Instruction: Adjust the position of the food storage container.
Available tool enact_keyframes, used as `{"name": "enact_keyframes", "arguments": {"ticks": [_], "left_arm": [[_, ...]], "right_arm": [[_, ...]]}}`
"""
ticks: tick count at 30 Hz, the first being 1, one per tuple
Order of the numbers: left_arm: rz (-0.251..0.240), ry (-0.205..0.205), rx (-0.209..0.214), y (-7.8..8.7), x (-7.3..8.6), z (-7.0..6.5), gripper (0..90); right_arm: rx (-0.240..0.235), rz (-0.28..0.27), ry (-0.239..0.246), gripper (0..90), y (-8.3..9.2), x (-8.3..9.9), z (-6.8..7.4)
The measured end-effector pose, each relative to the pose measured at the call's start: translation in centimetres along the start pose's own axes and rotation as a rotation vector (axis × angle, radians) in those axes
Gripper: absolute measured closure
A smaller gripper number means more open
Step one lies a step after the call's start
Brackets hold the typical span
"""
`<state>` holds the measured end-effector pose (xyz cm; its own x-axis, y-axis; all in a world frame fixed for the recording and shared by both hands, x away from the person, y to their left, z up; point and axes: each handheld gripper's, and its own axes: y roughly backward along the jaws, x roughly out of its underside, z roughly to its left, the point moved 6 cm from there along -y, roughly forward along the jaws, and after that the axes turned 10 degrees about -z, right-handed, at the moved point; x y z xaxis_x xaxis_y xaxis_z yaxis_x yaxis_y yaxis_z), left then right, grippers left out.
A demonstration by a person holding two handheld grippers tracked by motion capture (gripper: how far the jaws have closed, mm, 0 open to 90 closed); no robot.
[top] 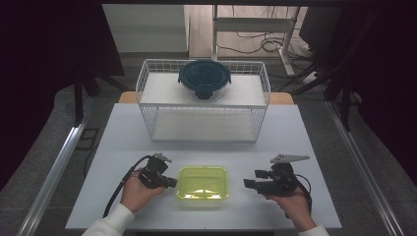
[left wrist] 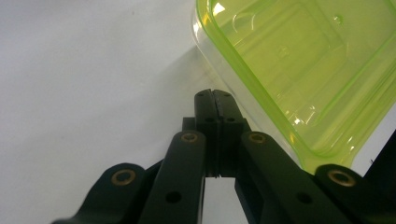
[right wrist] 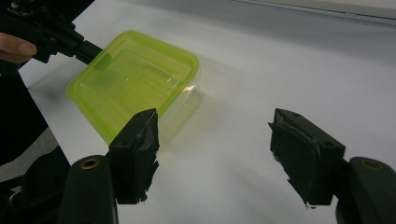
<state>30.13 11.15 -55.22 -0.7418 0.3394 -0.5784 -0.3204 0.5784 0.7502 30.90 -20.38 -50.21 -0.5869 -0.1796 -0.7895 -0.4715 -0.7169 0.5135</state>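
The table (top: 295, 132) is viewed from above, facing forward. The green-lidded container (top: 202, 183) is seen close along the left gripper (left wrist: 214, 95), obliquely from the right gripper (right wrist: 212, 140); it is shared by all views.

I see a translucent, glossy yellow-green plastic box (top: 202, 183) on my matt, smooth white table (top: 295, 132). The far rack (top: 203, 105) is white-coated wire. My right gripper's (right wrist: 212, 156) black pads (right wrist: 140, 154) look rough and worn; the left gripper's (left wrist: 213, 95) arms are matt black.
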Motion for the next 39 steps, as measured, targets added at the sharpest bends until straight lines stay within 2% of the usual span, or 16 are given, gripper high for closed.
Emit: {"name": "enact_keyframes", "arguments": {"ticks": [3,7,9,14,16,17,19,21,24,25,26,27,33,39], "left_arm": [[0.000,-0.003,0.001,-0.1,0.0,0.0,90.0],[-0.022,0.004,-0.019,0.6,0.2,0.5,90.0],[-0.069,0.032,-0.020,1.8,0.3,1.0,90.0],[-0.147,0.049,-0.032,3.8,0.5,1.5,89.8],[-0.172,0.057,-0.028,4.3,0.4,1.6,87.2],[-0.196,0.061,-0.033,4.6,0.2,1.6,83.8],[-0.229,0.059,-0.034,5.0,-0.1,1.5,71.1],[-0.252,0.065,-0.032,5.3,-0.2,1.4,57.0],[-0.276,0.084,-0.037,5.7,-0.4,1.3,40.5],[-0.276,0.084,-0.037,5.7,-0.4,1.3,36.8],[-0.282,0.094,-0.042,5.8,-0.5,1.4,36.8],[-0.286,0.105,-0.045,5.9,-0.5,1.4,30.5],[-0.298,0.142,-0.004,6.0,-0.4,1.4,27.1],[-0.319,0.167,0.004,6.2,-0.2,1.4,25.7]], "right_arm": [[0.002,0.004,0.002,32.1,-0.1,0.1,0.0],[0.004,0.004,0.001,32.1,-0.1,0.1,0.0],[0.001,0.006,0.003,32.1,-0.2,0.2,0.1],[-0.006,0.019,0.012,32.1,-0.6,0.4,0.4],[-0.023,0.017,-0.001,32.0,-0.6,0.5,0.6],[-0.031,0.013,-0.008,32.1,-0.6,0.4,0.7],[-0.041,0.005,-0.012,32.0,-0.6,0.3,0.8],[-0.046,0.005,-0.012,32.0,-0.6,0.4,0.8],[-0.049,0.008,-0.011,31.9,-0.7,0.5,0.9],[-0.049,0.008,-0.011,31.9,-0.7,0.5,0.9],[-0.050,0.009,-0.011,31.9,-0.8,0.5,0.9],[-0.051,0.011,-0.012,31.7,-0.8,0.5,0.9],[-0.062,0.007,-0.027,30.5,-1.0,0.5,1.3],[-0.061,0.008,-0.025,29.0,-1.2,0.5,1.5]]}}
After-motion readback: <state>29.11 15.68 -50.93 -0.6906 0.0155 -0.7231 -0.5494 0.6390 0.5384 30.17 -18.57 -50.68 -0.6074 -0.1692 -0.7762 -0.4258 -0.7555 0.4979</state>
